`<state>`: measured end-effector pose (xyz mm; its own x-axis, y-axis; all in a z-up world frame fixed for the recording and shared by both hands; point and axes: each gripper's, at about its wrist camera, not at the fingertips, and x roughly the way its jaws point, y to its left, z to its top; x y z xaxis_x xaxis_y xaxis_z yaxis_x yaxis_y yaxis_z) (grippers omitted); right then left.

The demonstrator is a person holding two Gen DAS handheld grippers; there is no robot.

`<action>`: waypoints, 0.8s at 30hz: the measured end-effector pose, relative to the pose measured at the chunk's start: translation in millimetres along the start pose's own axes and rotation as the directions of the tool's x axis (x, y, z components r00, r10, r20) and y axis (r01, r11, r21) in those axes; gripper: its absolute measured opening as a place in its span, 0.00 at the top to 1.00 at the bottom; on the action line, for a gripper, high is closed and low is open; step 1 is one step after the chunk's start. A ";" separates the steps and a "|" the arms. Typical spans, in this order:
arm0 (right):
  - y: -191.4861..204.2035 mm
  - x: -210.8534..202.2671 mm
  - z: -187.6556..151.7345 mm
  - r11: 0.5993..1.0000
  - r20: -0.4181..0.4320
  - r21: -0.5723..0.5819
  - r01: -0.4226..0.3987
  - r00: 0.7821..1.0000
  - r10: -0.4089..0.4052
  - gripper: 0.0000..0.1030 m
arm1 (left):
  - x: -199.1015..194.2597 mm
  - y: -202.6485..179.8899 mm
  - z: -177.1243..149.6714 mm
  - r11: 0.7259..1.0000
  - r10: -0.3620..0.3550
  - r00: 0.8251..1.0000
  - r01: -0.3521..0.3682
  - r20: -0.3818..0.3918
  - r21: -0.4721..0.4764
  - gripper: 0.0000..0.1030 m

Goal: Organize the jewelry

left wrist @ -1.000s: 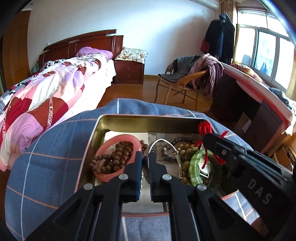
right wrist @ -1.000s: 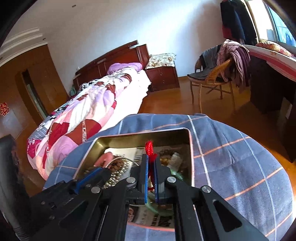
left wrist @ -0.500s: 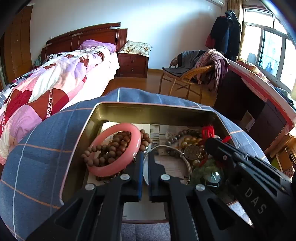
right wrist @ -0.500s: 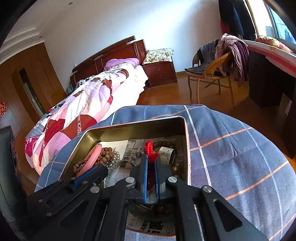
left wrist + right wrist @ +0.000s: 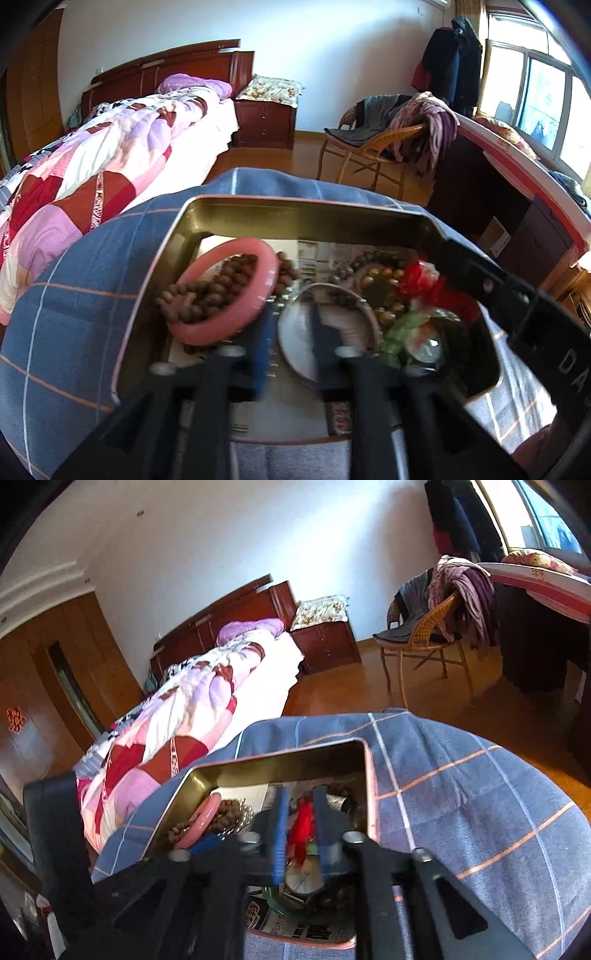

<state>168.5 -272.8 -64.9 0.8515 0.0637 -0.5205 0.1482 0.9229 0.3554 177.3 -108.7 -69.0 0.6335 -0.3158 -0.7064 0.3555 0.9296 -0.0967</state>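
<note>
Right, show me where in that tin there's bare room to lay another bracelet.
Bare newspaper lining along the near wall of the tin, in front of the pink bangle and silver bangle. A thinner strip lies behind them, by the far wall. The right side is crowded: red tassel, green bangle, watch.

Bed (image 5: 122,147) w/ patchwork quilt, nightstand (image 5: 266,122), wicker chair (image 5: 373,147) (clothes-draped).

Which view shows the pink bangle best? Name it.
The left wrist view: the pink bangle shows as a whole ring lying over brown beads in the tin. The right wrist view shows it edge-on, partly hidden.
</note>
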 end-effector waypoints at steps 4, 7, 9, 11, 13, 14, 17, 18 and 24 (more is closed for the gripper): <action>-8.2 -9.9 3.5 0.999 0.052 0.048 0.003 0.999 -0.006 0.36 | -16.7 -5.5 2.0 0.998 0.061 0.995 -0.063 0.073 0.021 0.01; -13.2 -9.1 4.7 0.997 0.052 0.074 0.025 0.998 -0.029 0.36 | -24.2 -4.9 7.1 0.993 0.109 0.989 -0.113 0.102 0.038 0.00; -15.8 -7.1 3.4 0.996 0.038 0.083 0.037 0.998 -0.040 0.36 | -20.8 -2.2 9.5 0.989 0.138 0.987 -0.142 0.085 0.043 0.00; -16.2 -4.5 2.3 0.995 0.025 0.079 0.056 0.998 -0.058 0.36 | -16.1 -0.5 9.7 0.983 0.173 0.982 -0.177 0.077 0.046 0.00; -14.4 0.1 1.3 0.994 0.007 0.062 0.085 0.996 -0.086 0.36 | -11.2 1.1 8.3 0.978 0.196 0.978 -0.200 0.066 0.052 0.00; -14.2 1.9 0.9 0.994 0.002 0.055 0.098 0.995 -0.098 0.36 | -8.5 2.5 8.0 0.976 0.207 0.977 -0.210 0.057 0.050 0.00; -15.0 11.5 -1.0 0.991 -0.038 0.029 0.131 0.991 -0.130 0.36 | -5.7 1.1 5.6 0.971 0.229 0.972 -0.232 0.054 0.055 0.00; -15.2 12.7 -2.7 0.990 -0.047 0.024 0.136 0.990 -0.135 0.36 | -6.2 0.2 4.9 0.970 0.231 0.972 -0.234 0.053 0.062 0.00; -9.8 14.2 -6.7 0.981 -0.041 -0.035 0.188 0.981 -0.190 0.36 | -11.3 -1.1 1.8 0.974 0.216 0.976 -0.218 0.029 0.065 0.00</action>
<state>175.8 -278.4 -81.0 0.7863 -0.0969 -0.6102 0.2885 0.9310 0.2239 171.0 -106.5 -59.7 0.7148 -0.1125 -0.6902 0.2530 0.9617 0.1053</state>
